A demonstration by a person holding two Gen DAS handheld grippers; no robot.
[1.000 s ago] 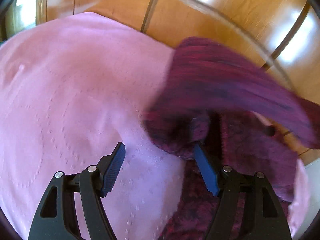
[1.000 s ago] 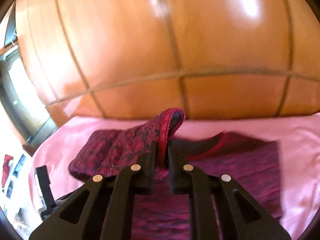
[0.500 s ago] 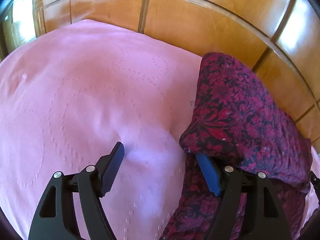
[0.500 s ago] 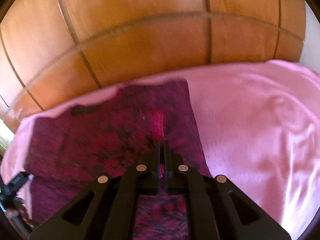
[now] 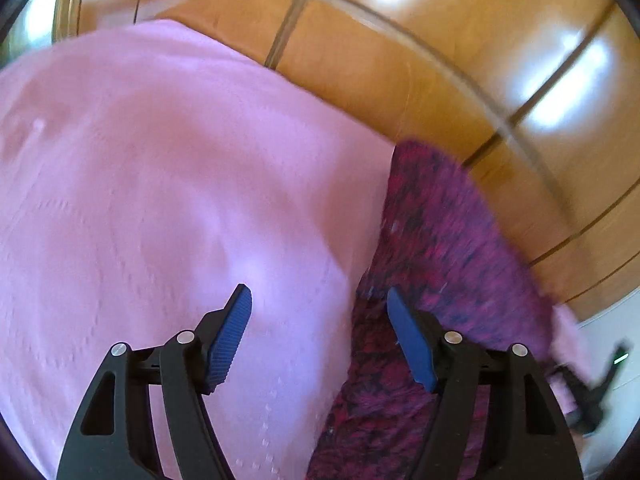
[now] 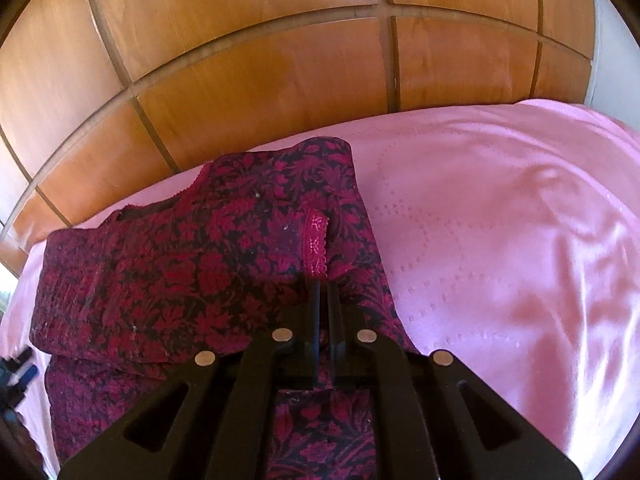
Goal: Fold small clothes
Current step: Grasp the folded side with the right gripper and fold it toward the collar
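Observation:
A dark red floral garment [image 6: 200, 264] lies on a pink bedspread [image 6: 500, 220], its sleeve folded across the body. My right gripper [image 6: 323, 286] is shut on the sleeve's lace cuff [image 6: 315, 242] and holds it over the garment's right side. In the left wrist view the garment [image 5: 440, 240] lies to the right, blurred. My left gripper [image 5: 318, 300] is open and empty above the bedspread [image 5: 160, 180], its right finger [image 5: 408, 340] over the garment's left edge.
A wooden panelled headboard [image 6: 280, 60] runs along the far edge of the bed, right behind the garment. The left gripper shows at the far left edge of the right wrist view [image 6: 16, 376]. A white wall [image 6: 612, 40] stands at the far right.
My right gripper has carried the sleeve cuff across and down onto the garment, so the sleeve now lies folded flat. My left gripper stayed open and shifted slightly.

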